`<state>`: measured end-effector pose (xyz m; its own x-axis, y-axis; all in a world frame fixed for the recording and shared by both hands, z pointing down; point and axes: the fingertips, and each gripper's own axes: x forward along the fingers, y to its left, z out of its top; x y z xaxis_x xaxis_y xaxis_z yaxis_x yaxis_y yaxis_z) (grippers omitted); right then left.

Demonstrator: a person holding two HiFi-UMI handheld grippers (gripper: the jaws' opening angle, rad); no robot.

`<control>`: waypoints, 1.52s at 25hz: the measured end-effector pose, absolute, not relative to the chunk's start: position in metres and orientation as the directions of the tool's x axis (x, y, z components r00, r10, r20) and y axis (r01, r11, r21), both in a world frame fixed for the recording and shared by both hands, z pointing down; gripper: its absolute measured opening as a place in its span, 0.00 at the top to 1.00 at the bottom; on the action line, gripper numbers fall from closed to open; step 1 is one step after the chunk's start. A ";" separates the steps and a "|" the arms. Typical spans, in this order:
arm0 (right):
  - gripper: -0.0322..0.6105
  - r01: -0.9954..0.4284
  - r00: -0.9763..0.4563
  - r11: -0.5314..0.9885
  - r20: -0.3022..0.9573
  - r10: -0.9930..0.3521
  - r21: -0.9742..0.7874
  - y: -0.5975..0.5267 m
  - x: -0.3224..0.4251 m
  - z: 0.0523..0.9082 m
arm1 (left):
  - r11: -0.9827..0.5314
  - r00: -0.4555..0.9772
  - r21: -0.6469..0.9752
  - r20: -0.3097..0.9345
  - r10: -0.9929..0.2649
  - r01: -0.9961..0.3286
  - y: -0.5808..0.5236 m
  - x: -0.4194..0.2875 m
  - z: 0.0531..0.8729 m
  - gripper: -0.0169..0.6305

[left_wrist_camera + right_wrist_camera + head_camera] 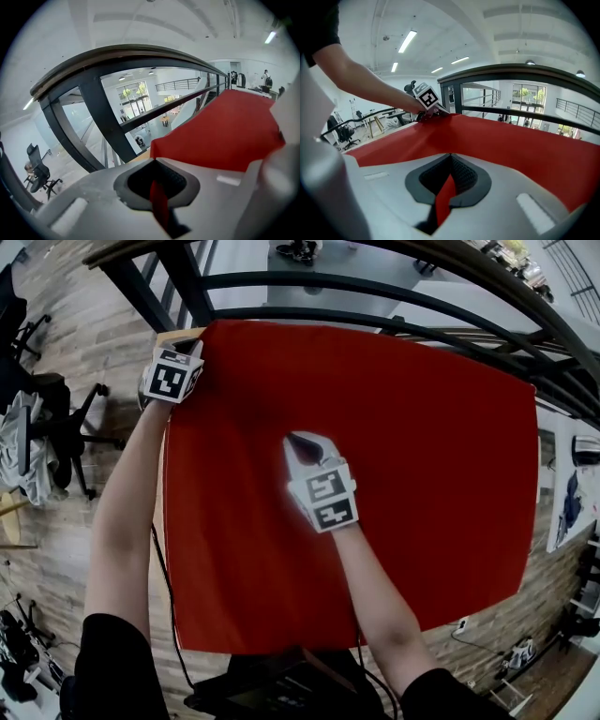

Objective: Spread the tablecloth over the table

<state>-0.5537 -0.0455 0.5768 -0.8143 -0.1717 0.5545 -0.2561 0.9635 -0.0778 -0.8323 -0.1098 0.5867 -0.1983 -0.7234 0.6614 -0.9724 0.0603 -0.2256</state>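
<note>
Tablecloth (422, 474), red: covers the table (139, 157), long axis left to right. Left gripper (185, 341): clamped on the cloth at the table's far-left corner. Right gripper (298, 442): pinching a fold mid-cloth, nearer the right edge, so it likely pulls rightward.

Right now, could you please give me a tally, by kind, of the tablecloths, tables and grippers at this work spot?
Tablecloths: 1, the red tablecloth
Tables: 1, the table, mostly covered
Grippers: 2, the left gripper and the right gripper, each shut on the cloth
Total: 4
</note>
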 end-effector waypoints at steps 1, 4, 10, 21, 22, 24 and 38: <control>0.94 -0.249 -0.807 0.967 0.565 -0.172 -0.061 -0.046 -0.559 0.578 | 0.066 -0.204 -0.228 0.658 -0.725 -0.971 -0.109 -0.837 0.585 0.95; 0.94 -0.224 -0.795 0.974 0.584 -0.165 -0.030 -0.047 -0.576 0.582 | 0.098 -0.232 -0.236 0.646 -0.727 -0.967 -0.113 -0.854 0.573 0.96; 0.94 -0.164 -0.785 0.986 0.608 -0.117 -0.021 -0.055 -0.628 0.585 | 0.138 -0.332 -0.334 0.641 -0.692 -0.932 -0.116 -0.907 0.551 0.94; 0.94 -0.227 -0.866 0.964 0.482 -0.133 -0.142 -0.052 -0.604 0.562 | 0.136 -0.194 -0.141 0.610 -0.768 -0.981 -0.046 -0.852 0.547 0.65; 0.94 -0.237 -0.868 0.961 0.475 -0.143 -0.145 -0.052 -0.595 0.560 | 0.122 -0.167 -0.115 0.605 -0.779 -0.986 -0.040 -0.837 0.549 0.67; 0.94 -0.271 -0.861 0.952 0.477 -0.175 -0.140 -0.051 -0.574 0.557 | 0.099 -0.120 -0.068 0.593 -0.796 -0.993 -0.028 -0.807 0.551 0.70; 0.94 -0.619 -0.703 0.773 0.532 -0.471 -0.134 0.046 -0.319 0.525 | -0.022 0.045 0.054 0.478 -0.877 -0.998 0.132 -0.570 0.481 0.96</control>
